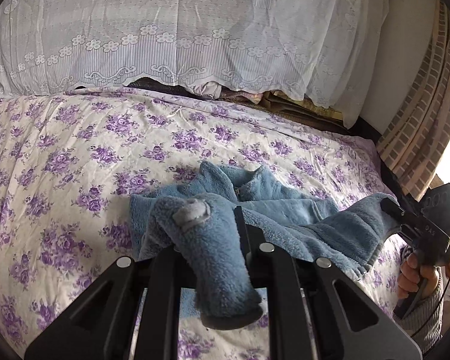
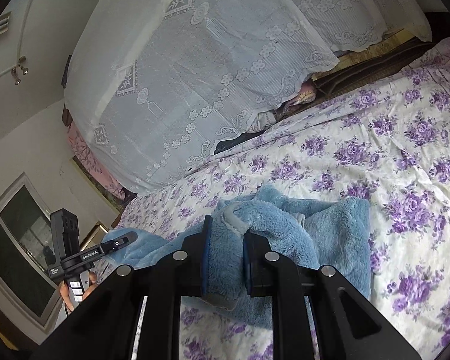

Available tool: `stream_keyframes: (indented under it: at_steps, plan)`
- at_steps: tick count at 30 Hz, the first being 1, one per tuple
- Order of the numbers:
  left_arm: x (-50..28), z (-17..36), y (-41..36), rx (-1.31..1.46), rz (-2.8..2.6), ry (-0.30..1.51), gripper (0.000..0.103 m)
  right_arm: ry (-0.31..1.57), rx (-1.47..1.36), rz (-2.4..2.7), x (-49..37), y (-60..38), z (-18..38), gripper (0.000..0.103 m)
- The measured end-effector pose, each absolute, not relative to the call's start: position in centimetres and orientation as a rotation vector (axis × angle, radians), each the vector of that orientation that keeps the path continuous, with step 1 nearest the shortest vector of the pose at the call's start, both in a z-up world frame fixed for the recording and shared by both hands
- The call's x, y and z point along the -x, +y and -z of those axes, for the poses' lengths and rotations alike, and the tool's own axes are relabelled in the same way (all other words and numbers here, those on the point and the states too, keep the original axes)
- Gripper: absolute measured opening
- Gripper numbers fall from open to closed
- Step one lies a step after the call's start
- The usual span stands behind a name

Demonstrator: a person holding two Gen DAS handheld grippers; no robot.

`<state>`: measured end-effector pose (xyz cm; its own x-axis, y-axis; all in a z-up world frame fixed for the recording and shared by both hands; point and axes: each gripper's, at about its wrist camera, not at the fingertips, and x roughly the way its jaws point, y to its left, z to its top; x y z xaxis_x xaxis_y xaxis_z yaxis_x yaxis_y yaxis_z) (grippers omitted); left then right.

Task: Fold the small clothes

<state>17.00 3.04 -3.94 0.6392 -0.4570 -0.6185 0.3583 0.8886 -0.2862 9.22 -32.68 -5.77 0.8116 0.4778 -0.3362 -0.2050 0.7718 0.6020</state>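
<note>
Pinching a blue fleece garment (image 1: 279, 210), the left gripper (image 1: 208, 231) sits lower centre. The right gripper (image 2: 225, 234) clamps another fold above the bed (image 2: 375, 156).

Between my left fingers (image 1: 237, 234): blue garment (image 1: 279, 210), thick matt fleece, fuzzy nap, with a smoother grey patch (image 1: 192, 213). My fingers are matt black plastic with shiny metal pins (image 1: 124, 261). Under them the bedsheet (image 1: 75, 150) is thin creased printed cotton. Beyond, a sheer white lace cover (image 1: 180, 30).
</note>
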Motion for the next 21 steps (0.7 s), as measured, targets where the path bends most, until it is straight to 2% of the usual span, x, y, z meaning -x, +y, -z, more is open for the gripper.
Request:
stream_keyframes:
  at_steps: [12, 21]
  plan:
    - [-21.3, 7.0, 3.1, 0.186, 0.402, 0.779, 0.013, 0.533, -0.667, -0.35, -14.3, -33.9, 8.7, 0.017]
    - [-24.2, 13.1, 2.7, 0.196, 0.327, 0.889, 0.015, 0.61, -0.74, -0.294, -16.7, -35.2, 13.9, 0.017]
